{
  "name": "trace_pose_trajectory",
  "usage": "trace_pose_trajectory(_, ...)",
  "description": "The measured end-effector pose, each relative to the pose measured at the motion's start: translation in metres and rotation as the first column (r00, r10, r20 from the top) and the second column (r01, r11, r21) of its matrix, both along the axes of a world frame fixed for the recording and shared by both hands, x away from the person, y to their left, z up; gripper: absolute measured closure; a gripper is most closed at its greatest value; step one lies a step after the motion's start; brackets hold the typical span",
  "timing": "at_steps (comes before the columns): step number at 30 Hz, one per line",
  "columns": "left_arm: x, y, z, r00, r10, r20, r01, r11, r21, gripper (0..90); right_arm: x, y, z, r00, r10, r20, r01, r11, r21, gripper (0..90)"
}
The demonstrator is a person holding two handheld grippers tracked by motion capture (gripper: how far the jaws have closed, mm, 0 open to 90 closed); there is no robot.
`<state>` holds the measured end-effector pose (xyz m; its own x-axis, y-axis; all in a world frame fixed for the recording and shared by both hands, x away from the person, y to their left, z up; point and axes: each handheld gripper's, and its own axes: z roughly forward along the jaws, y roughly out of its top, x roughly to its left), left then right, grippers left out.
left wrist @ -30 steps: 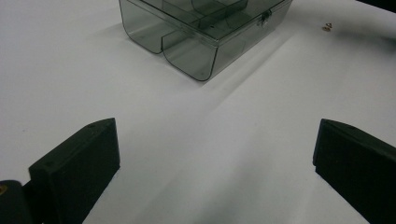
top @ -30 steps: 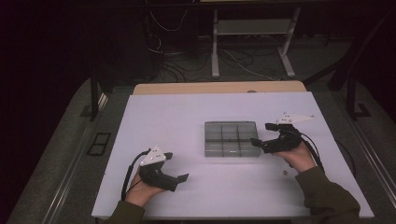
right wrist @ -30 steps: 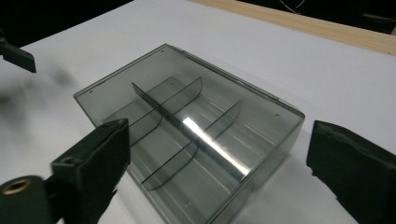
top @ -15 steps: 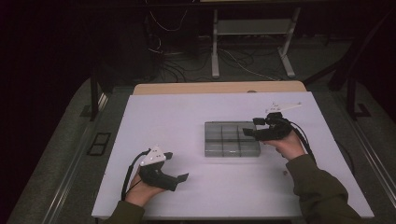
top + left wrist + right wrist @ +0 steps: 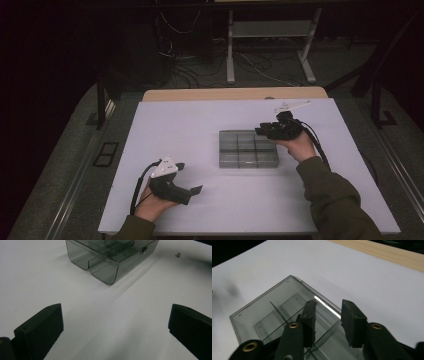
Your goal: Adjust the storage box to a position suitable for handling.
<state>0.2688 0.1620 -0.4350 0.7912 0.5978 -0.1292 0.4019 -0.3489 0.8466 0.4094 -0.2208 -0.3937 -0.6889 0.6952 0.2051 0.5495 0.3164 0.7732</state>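
A smoky clear compartment box (image 5: 247, 149) sits right of the table's middle; its dividers show through the plastic. My right gripper (image 5: 261, 131) hovers over the box's far right corner, held by a hand in a green sleeve. In the right gripper view its jaws (image 5: 329, 305) stand open a little above the box (image 5: 274, 312), straddling its bright rim, with nothing between them. My left gripper (image 5: 190, 177) rests near the front left of the table, open and empty. In the left gripper view the wide-open gripper (image 5: 115, 322) faces the box (image 5: 110, 255), well short of it.
The white table top (image 5: 200, 125) has a wooden strip (image 5: 235, 94) along its far edge. A tiny brownish piece (image 5: 178, 255) lies on the table beyond the box's latch side. Cables and a metal stand (image 5: 270, 30) are on the dark floor behind.
My right gripper has moved from the table right of the box up and over its far right corner. The left gripper has stayed where it was.
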Motion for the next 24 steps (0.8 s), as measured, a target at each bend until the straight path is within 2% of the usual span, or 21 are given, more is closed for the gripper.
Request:
trace_pose_trajectory(7,0.000,-0.001,0.000,1.0000,-0.003,0.004,0.003,1.0000,0.003,0.0,0.016,0.009,-0.005,0.9997,-0.006,-0.023,0.006,1.000,-0.017,81.9)
trace_pose_trajectory(12,0.000,-0.001,0.000,1.0000,-0.003,0.004,0.003,1.0000,0.002,0.0,0.024,0.015,-0.007,0.9993,-0.004,-0.037,0.003,1.000,-0.021,87.2)
trace_pose_trajectory(13,0.000,-0.001,0.000,1.0000,-0.003,0.004,0.003,1.0000,0.001,0.0,0.027,0.018,-0.007,0.9987,-0.002,-0.051,0.000,1.000,-0.027,89.1)
trace_pose_trajectory(24,0.000,-0.001,0.000,1.0000,-0.006,0.004,0.006,1.0000,0.000,0.0,0.043,0.033,-0.011,0.9960,-0.012,-0.089,0.005,0.997,-0.075,89.3)
